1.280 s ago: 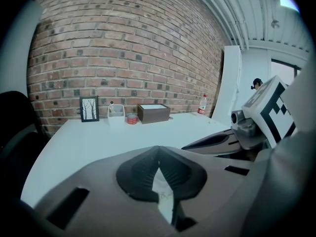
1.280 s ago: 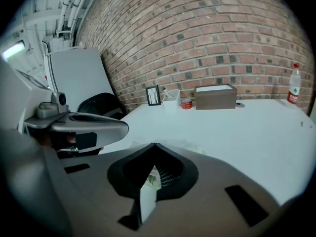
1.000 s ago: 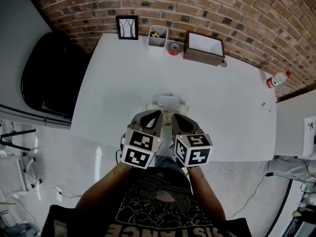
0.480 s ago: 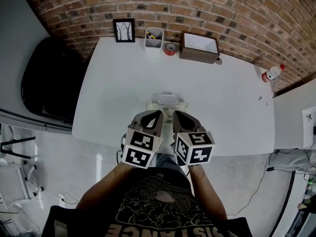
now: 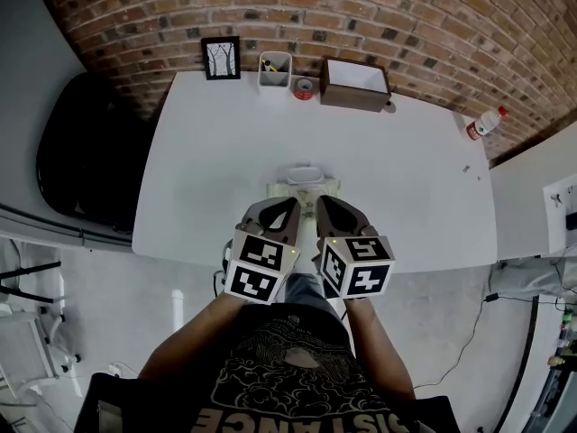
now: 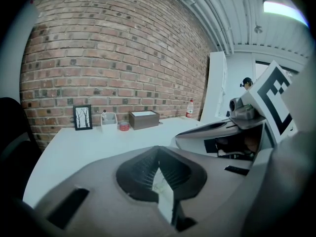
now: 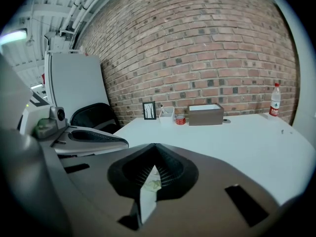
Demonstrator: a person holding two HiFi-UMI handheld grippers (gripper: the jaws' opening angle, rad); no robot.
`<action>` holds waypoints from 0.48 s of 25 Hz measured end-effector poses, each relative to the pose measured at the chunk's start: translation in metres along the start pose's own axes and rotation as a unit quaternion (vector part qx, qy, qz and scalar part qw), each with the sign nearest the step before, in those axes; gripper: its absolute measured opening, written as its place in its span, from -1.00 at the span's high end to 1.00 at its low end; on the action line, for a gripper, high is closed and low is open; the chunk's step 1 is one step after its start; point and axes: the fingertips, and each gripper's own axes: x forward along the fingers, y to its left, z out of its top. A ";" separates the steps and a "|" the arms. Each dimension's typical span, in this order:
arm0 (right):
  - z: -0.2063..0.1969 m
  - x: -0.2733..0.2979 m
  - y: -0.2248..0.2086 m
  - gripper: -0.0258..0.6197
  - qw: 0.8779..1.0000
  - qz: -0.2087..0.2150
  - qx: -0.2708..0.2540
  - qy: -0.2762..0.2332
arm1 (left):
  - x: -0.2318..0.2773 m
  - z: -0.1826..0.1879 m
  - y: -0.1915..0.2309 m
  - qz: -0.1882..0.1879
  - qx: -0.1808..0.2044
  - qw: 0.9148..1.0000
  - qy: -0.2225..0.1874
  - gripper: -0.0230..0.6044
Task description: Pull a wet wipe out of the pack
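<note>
Wet-wipe pack [image 5: 304,183], pale plastic with white lid, lies on the white counter [image 5: 406,179]; just short of it, left hand-held gripper [image 5: 290,206] and right hand-held gripper [image 5: 322,204] stay clenched, empty, unmoved: pulling hasn't begun.

Red brick wall [image 5: 406,16] behind a white table [image 5: 207,170]; black chair [image 5: 90,152] beside it.

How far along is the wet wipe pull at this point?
Nothing looks done: the pack lies on the table with no wipe visibly out of it. In hand: the left gripper and right gripper hover just short of it, jaws together, empty. Left: reach the pack, grip a wipe, pull.
</note>
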 end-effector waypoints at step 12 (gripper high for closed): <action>0.009 -0.018 0.018 0.87 1.000 -0.020 -0.019 -0.015 | -0.022 -0.002 -0.007 -0.016 0.005 1.000 -0.008 0.89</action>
